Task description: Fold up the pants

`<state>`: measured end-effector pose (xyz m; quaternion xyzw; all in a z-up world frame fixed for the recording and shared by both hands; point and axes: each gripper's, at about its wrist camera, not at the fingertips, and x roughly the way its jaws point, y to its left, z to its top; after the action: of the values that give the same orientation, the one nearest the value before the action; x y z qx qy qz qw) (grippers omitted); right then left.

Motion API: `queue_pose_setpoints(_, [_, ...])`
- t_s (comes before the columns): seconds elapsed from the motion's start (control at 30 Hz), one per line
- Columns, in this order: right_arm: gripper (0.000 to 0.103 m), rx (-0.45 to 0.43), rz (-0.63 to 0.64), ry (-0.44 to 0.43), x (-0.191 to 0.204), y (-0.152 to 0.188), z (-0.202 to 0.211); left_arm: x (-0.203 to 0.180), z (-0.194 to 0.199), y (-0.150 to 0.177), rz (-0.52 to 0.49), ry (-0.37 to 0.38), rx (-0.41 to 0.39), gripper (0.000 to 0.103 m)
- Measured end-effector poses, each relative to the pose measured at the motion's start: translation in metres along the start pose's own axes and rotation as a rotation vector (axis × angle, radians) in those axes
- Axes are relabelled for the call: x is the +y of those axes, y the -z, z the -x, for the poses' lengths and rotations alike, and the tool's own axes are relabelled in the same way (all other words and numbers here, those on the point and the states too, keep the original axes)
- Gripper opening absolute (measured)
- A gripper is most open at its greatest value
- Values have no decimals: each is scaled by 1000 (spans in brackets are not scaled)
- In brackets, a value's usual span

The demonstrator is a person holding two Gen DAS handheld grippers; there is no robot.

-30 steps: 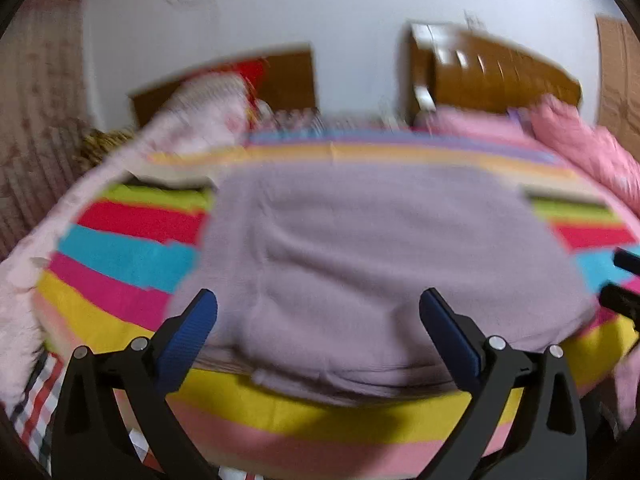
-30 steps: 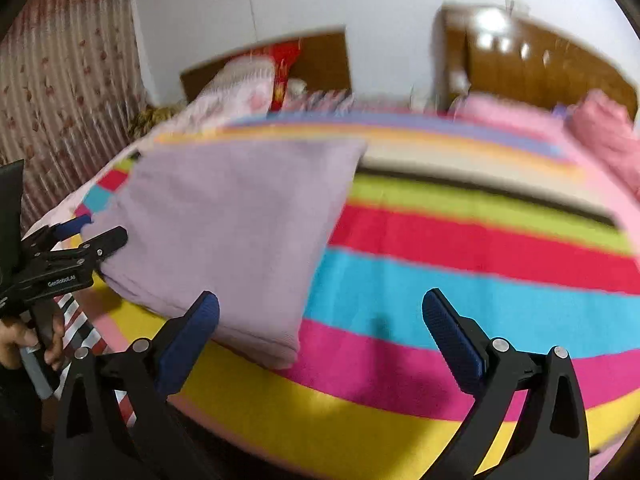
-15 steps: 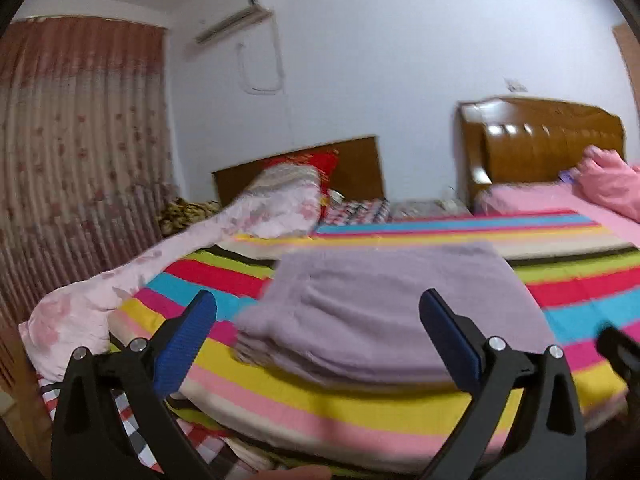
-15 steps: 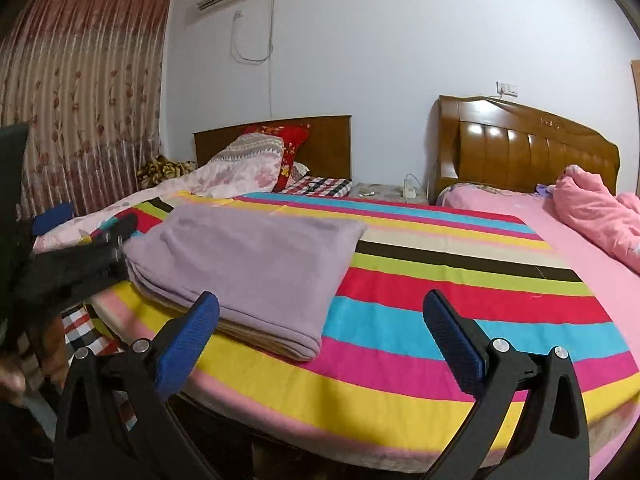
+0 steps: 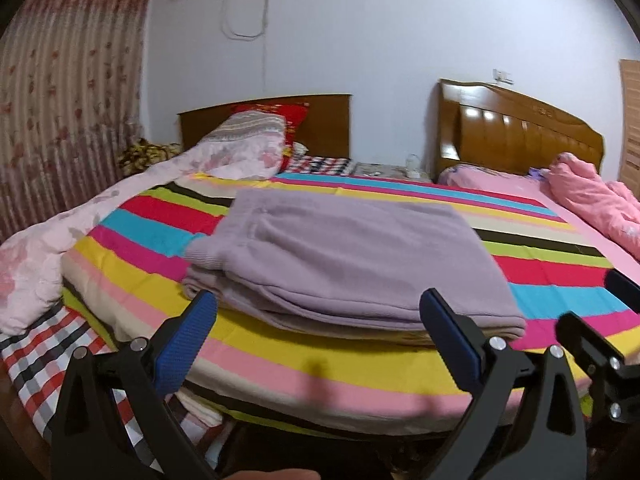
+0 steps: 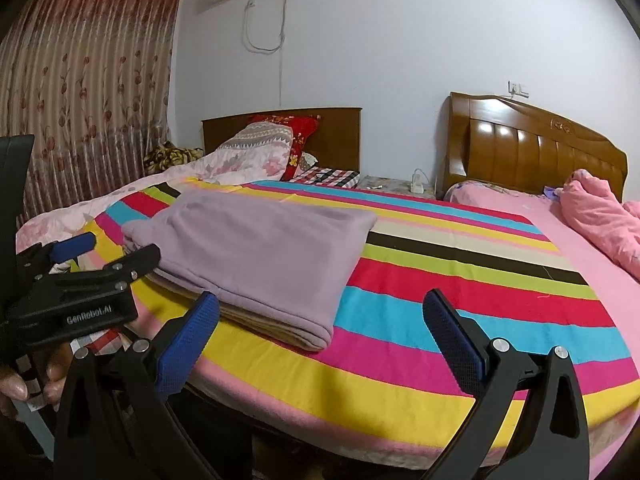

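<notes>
My left gripper (image 5: 318,322) and right gripper (image 6: 320,322) both hang with jaws apart, holding nothing, just short of the striped blanket (image 6: 460,280), where the folded lilac pants (image 5: 344,264) lie.

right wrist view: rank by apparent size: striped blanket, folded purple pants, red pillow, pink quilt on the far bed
1. striped blanket, largest by far.
2. folded purple pants.
3. pink quilt, though the frame edge cuts it off and it lies farther away, so its true size is unsure.
4. red pillow, partly hidden and distant.
</notes>
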<state>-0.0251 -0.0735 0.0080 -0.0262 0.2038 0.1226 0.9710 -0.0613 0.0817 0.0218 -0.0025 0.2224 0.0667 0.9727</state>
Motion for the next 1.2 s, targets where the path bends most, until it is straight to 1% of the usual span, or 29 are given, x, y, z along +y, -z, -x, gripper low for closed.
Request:
queue_pose_setpoints(0.17, [99,18,6,-5,0,2,-3,8,-2,0,30,-31,6,101])
queue_pose_setpoints(0.33, [99,25,4,-7,0,3,-4,12,-4,1,37,-29,20,101])
queue_pose_setpoints(1.2, [99,46,-5,-13,-5,8,-6,15,-8,4,27,-26,23,101])
